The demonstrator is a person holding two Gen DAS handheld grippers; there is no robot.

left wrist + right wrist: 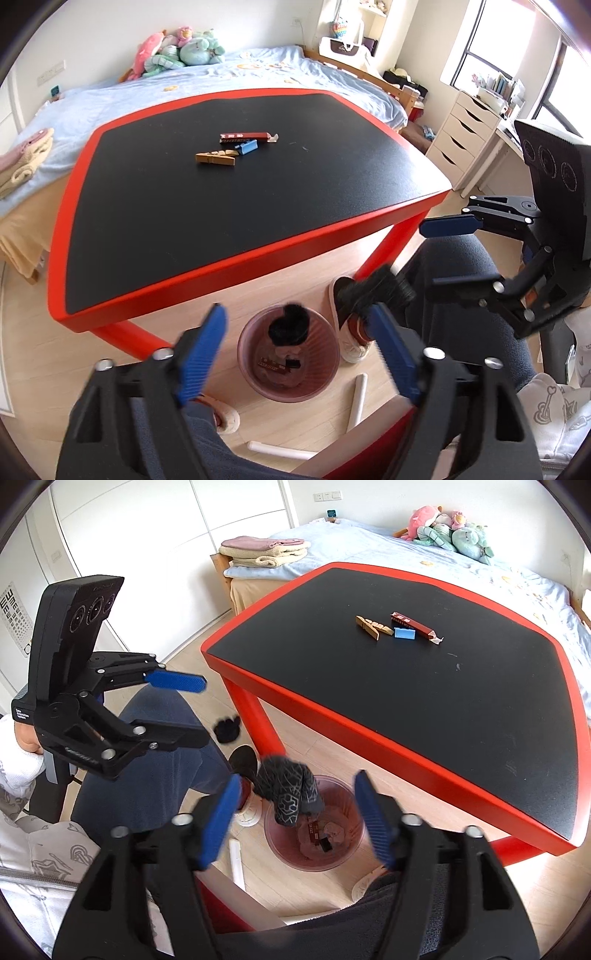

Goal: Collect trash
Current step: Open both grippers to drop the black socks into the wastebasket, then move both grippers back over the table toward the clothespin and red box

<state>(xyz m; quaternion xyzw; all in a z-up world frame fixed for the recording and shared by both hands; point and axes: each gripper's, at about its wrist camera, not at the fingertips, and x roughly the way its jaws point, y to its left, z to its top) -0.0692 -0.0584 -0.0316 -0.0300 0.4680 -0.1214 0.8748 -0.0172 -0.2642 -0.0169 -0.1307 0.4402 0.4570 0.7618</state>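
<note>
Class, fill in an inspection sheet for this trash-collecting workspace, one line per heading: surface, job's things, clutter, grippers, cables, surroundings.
Surface: black table with red rim, a few pale specks.
Job's things: red wrapper, blue piece and tan wrapper lie together on the table; pink bin on the floor holds scraps; dark cloth over the bin, blurred.
Clutter: white tubes on the floor; small black item by the table leg.
Grippers: left gripper open, empty; right gripper open, empty.
Cables: nothing seen.
Surroundings: bed with plush toys, white drawers, window.
</note>
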